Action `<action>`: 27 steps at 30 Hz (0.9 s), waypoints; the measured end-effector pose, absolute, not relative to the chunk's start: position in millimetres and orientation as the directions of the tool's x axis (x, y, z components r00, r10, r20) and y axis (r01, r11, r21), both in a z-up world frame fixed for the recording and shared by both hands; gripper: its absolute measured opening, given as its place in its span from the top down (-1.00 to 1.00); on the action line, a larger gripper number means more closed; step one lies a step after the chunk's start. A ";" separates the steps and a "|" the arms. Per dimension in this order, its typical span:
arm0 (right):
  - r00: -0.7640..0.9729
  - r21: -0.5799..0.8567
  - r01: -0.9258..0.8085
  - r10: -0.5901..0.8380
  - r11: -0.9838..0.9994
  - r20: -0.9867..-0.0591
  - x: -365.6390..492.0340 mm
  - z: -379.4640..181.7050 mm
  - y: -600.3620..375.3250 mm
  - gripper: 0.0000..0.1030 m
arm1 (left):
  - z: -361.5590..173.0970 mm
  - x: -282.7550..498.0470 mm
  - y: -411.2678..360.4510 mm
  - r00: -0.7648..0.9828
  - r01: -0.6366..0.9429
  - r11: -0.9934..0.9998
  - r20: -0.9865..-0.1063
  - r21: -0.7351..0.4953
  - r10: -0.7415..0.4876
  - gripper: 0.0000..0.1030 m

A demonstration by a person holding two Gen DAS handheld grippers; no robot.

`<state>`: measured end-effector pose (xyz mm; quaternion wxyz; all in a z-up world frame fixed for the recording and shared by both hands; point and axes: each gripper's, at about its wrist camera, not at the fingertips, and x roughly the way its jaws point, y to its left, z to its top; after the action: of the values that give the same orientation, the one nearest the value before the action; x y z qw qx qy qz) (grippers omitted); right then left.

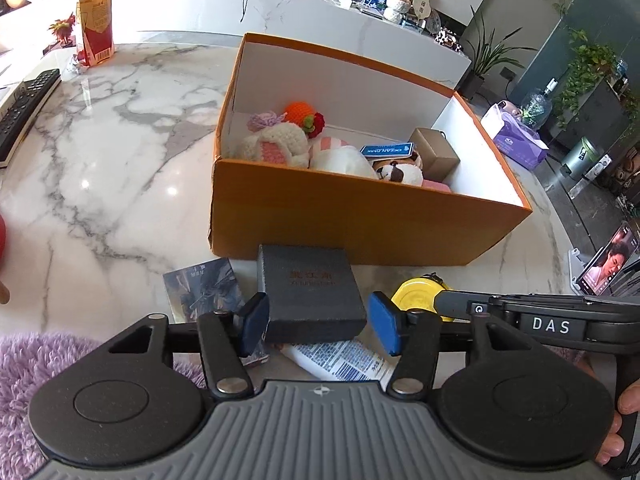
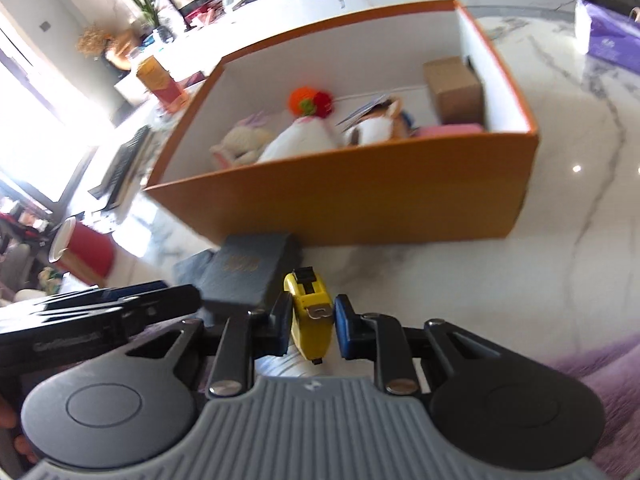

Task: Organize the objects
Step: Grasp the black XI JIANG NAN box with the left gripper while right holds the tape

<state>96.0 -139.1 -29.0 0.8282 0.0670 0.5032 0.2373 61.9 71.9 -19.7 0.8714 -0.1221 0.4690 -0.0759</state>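
orange box (image 1: 352, 220) sits open on the marble table (image 1: 100, 152), already carrying knitted toys (image 1: 276, 142), a small plush animal (image 1: 400, 172) and a brown carton (image 1: 436, 152) at its far end. just in front of its near wall lies a dark grey case (image 1: 312, 296) — the left gripper (image 1: 320, 328) stands wide around it, blue pads (image 1: 386, 326) on either side of it, not pressing. beneath that case a white tube (image 1: 340, 362) and a printed card (image 1: 204, 288) lie on the table. over on the right, the right gripper (image 2: 312, 322) is narrow and clamped on the yellow tape measure (image 2: 310, 312) — pads tight against both its sides. purple fuzzy fabric (image 1: 24, 376) along the near edge.
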 end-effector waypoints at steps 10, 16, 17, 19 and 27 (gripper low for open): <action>0.396 0.310 -0.266 0.397 0.913 -0.828 120.4 -52.2 -158.4 0.57 | -38.2 81.0 59.4 0.524 -0.036 0.966 -0.828 -0.255 -0.199 -0.60; 0.395 0.326 -0.266 0.410 0.907 -0.822 127.1 -56.8 -162.8 0.57 | -42.8 90.7 53.2 0.519 -0.054 0.975 -0.840 -0.216 -0.157 -0.63; 0.395 0.327 -0.267 0.412 0.907 -0.821 128.4 -56.8 -162.7 0.57 | -43.5 92.9 52.1 0.517 -0.055 0.975 -0.842 -0.213 -0.155 -0.63; 0.393 0.332 -0.266 0.416 0.905 -0.820 130.7 -57.1 -162.9 0.57 | -45.5 97.1 48.7 0.507 -0.057 0.979 -0.850 -0.198 -0.143 -0.65; 0.384 0.351 -0.263 0.431 0.899 -0.817 133.8 -57.9 -165.9 0.57 | -54.7 110.5 24.1 0.451 0.022 1.000 -0.892 -0.014 -0.022 -0.66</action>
<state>133.8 -165.9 -57.9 0.8278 0.0818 0.5140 0.2094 110.5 24.1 -54.7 0.8517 -0.0002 0.5239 -0.0129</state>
